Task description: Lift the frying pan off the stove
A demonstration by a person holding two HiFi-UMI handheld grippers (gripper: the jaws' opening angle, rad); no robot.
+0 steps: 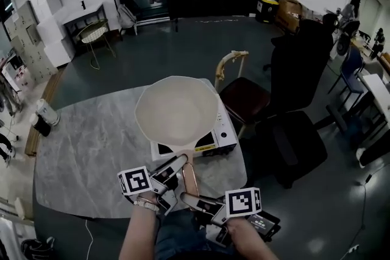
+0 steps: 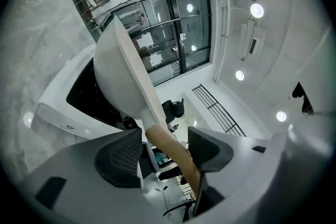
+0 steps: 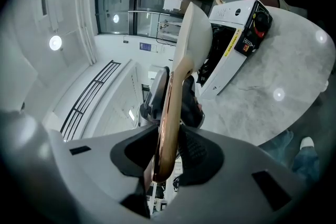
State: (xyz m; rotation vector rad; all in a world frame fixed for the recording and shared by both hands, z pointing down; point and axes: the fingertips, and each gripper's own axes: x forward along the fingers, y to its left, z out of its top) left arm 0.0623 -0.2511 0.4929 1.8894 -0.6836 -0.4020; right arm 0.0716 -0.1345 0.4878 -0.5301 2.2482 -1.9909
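Head view: the cream frying pan (image 1: 175,111) sits over the white induction stove (image 1: 214,138) on the marble table (image 1: 79,143), with its wooden handle (image 1: 189,175) pointing back toward the person. Both grippers meet at that handle. The left gripper (image 1: 176,166) reaches in from the left nearer the pan, and the right gripper (image 1: 195,198) comes from the right at the free end, each held about level ahead of its forearm. This view does not show whether the base rests on the glass top or clears it. Left gripper view: the jaws stand wide with the handle running between them. It lies closer to 1 pad (image 2: 206,147) than the other, and neither is seen pressing, so this gripper is judged to bear no load. The scene appears strongly rolled, which suggests the wrist is turned on its side. Right gripper view: the 2 pads are closed on the handle's tip, clamping its sides, and the gripper points nearly level along the handle toward the pan. Risk, as judged: the pan depends on 1 grip at the far end of a long lever. A lift from here could let it droop or twist in the pads and knock the stove, which stands close to the table's edge. Closing the left jaws off-centre could also shove the handle sideways.
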